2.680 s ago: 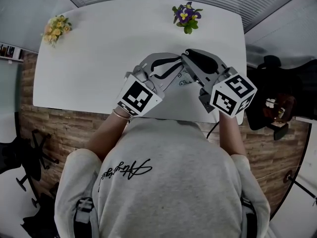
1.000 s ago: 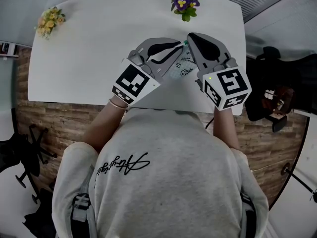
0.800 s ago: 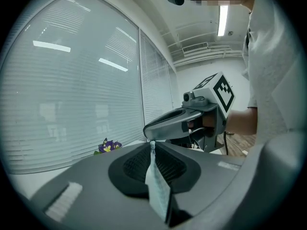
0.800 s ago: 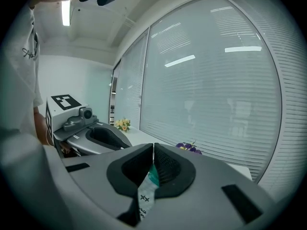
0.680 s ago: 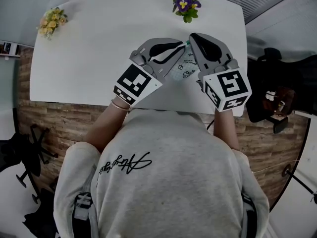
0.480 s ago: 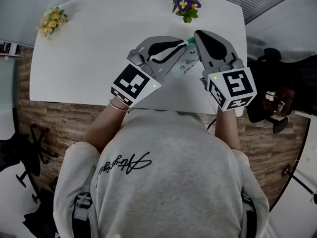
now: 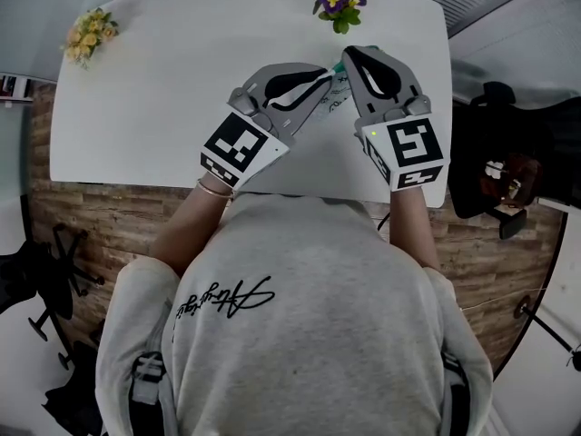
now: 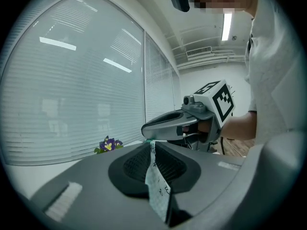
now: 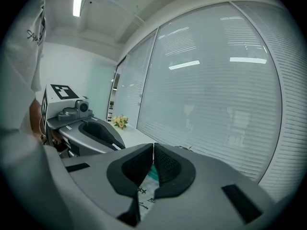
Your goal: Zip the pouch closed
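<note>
smooth matt white table (image 7: 163, 80), wood-plank floor (image 7: 100, 214), thin pliant pouch (image 8: 157, 190)

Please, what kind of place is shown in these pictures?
Probably an office or meeting room: a white table, long window blinds, a ceiling strip light and a black office chair.

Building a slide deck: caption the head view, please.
Left gripper and right gripper each grip the printed pouch over a white table.
</note>
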A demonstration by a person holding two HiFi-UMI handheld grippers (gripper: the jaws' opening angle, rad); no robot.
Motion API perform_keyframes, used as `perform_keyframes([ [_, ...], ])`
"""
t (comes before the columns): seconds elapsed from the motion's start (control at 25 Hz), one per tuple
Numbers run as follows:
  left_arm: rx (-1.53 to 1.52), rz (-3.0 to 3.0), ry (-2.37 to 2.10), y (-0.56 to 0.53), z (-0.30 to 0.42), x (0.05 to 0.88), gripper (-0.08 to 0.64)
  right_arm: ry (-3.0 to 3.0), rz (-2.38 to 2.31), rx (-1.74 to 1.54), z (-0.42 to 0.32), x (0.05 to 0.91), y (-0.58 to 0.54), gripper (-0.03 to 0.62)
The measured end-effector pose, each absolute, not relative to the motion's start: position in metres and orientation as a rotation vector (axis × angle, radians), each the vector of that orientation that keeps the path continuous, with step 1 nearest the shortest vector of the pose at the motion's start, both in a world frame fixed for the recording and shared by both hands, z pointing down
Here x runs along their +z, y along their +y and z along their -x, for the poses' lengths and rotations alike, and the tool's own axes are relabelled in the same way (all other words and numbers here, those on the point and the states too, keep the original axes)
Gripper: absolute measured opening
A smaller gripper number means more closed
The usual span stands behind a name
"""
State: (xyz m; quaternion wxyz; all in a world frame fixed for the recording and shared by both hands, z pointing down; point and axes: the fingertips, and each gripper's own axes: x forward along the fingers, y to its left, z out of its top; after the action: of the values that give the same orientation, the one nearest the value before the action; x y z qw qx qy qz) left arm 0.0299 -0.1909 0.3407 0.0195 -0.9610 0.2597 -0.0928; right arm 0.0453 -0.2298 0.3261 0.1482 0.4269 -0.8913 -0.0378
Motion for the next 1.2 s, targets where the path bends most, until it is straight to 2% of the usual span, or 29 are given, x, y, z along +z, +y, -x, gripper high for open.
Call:
perform_keyframes([
  [1.2, -0.327, 3.009, 0.805, -0.186, -0.025, 0.344, 0.020, -2.606, -1.253, 0.068, -0.059, 0.335, -0.230, 0.005],
])
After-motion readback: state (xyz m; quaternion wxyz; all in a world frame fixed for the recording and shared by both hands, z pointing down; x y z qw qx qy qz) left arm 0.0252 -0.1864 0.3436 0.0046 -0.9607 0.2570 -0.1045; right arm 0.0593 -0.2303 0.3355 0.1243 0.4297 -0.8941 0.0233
